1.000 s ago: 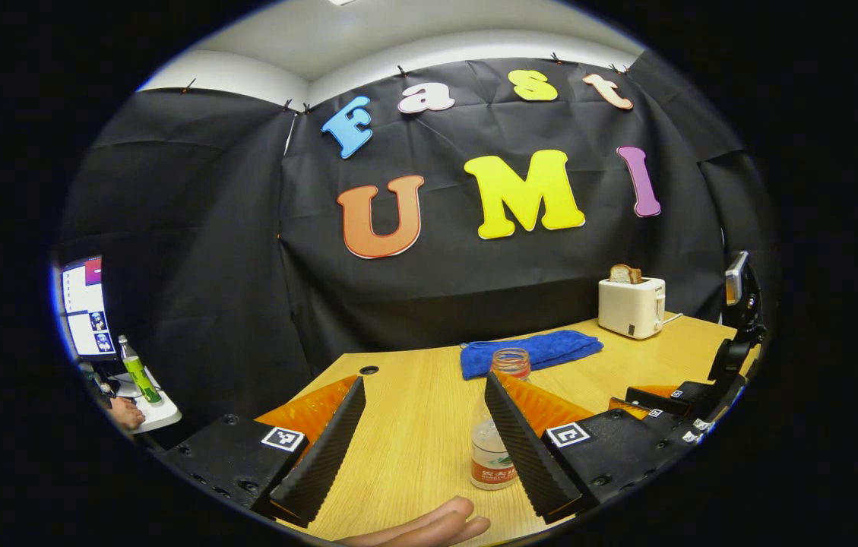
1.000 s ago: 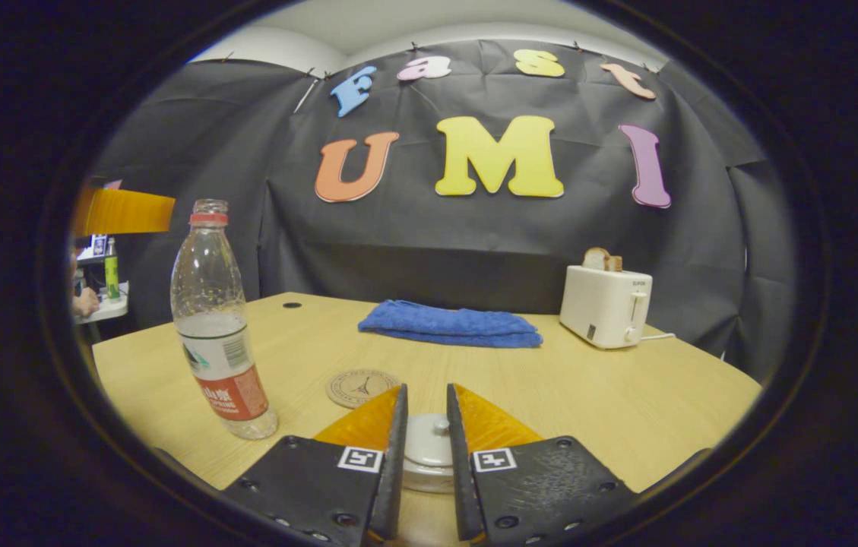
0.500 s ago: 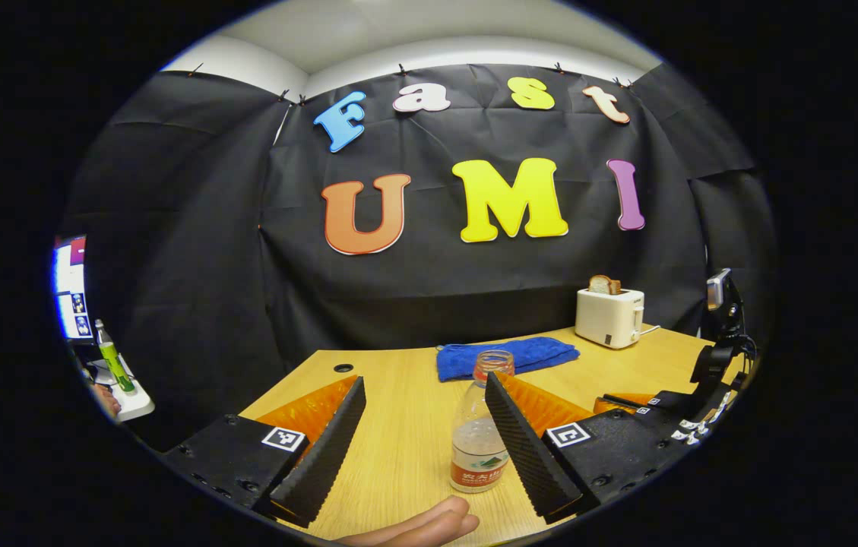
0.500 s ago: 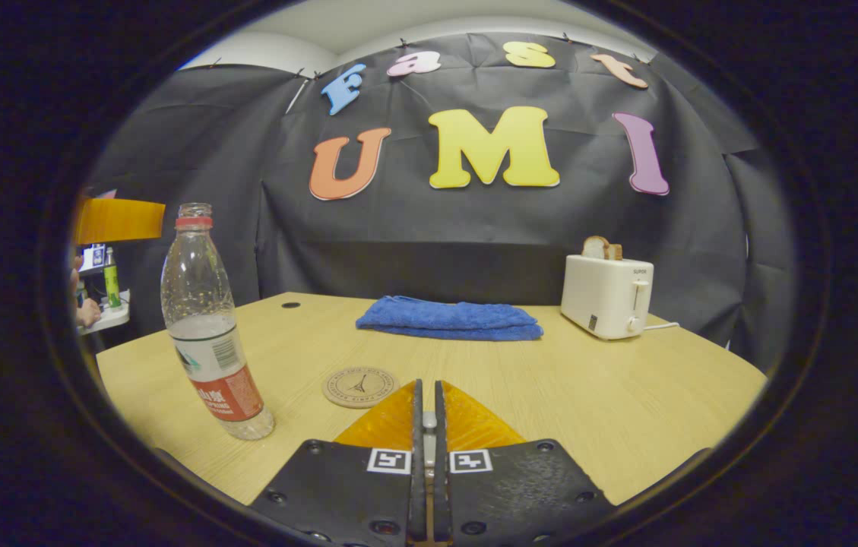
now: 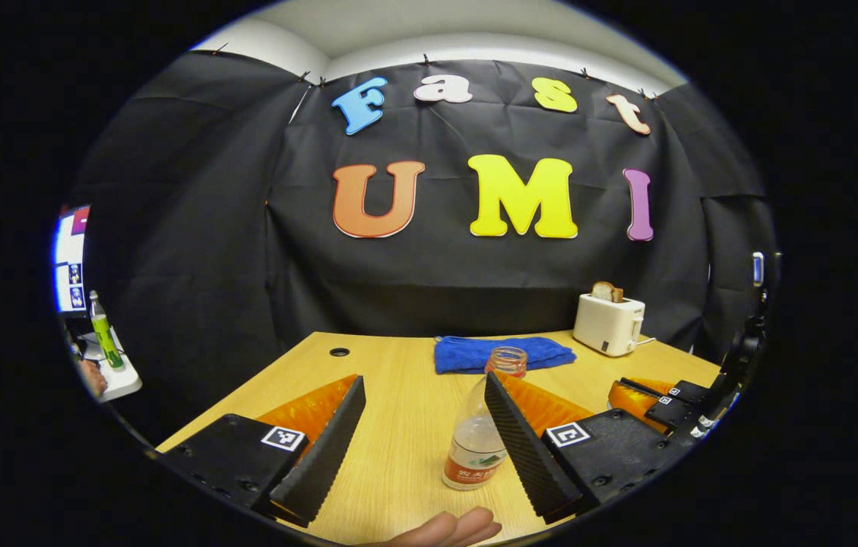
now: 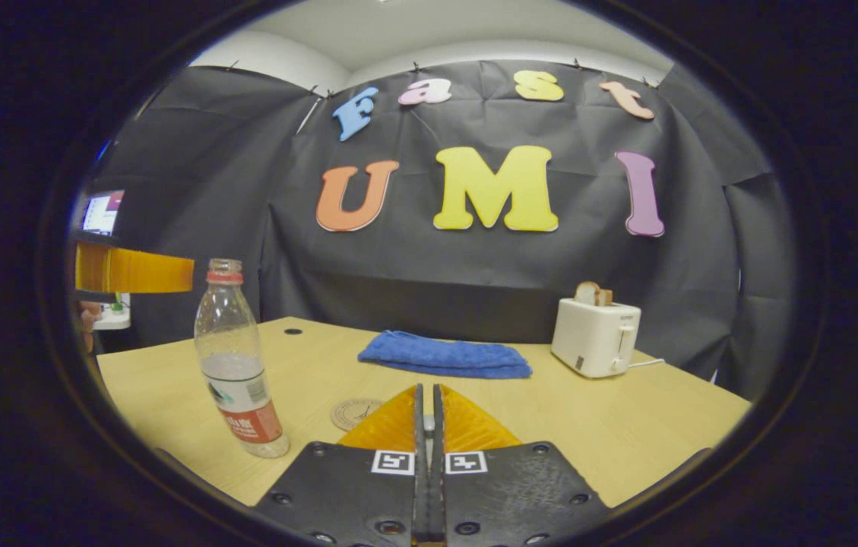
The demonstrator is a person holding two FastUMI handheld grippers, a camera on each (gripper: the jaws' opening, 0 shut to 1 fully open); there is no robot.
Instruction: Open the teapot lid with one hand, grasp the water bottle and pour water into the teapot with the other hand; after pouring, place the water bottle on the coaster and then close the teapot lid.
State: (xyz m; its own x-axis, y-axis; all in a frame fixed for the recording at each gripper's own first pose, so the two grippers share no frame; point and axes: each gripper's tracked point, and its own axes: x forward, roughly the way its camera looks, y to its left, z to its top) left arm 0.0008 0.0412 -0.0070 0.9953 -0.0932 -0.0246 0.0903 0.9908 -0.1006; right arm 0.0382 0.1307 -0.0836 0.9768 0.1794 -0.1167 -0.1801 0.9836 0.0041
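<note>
Plainly the job is at its opening step. In the right gripper view the right claw (image 6: 427, 387) has its fingers pressed almost together, with a pale sliver between them that I take to be the knob of the pale teapot lid (image 6: 426, 433). Whether the lid is already off the pot cannot be told, as the claw hides what lies beneath it. The clear plastic water bottle with a red label (image 6: 239, 372) stands upright and uncapped on the light wooden table (image 6: 626, 425) at about 9 o'clock from that claw, part full. The round printed coaster (image 6: 353, 414) lies bare at 11 o'clock, just past the fingertips. A folded blue towel (image 6: 444, 355) sits at 12 o'clock and a white toaster (image 6: 596, 338) at 2 o'clock. In the left gripper view the left claw (image 5: 423, 376) is spread wide. The bottle (image 5: 474, 448) lies between its fingers, close to the right-hand one, and is not gripped. Grasping, pouring, setting the bottle on the coaster and closing the lid all seem to remain.
</note>
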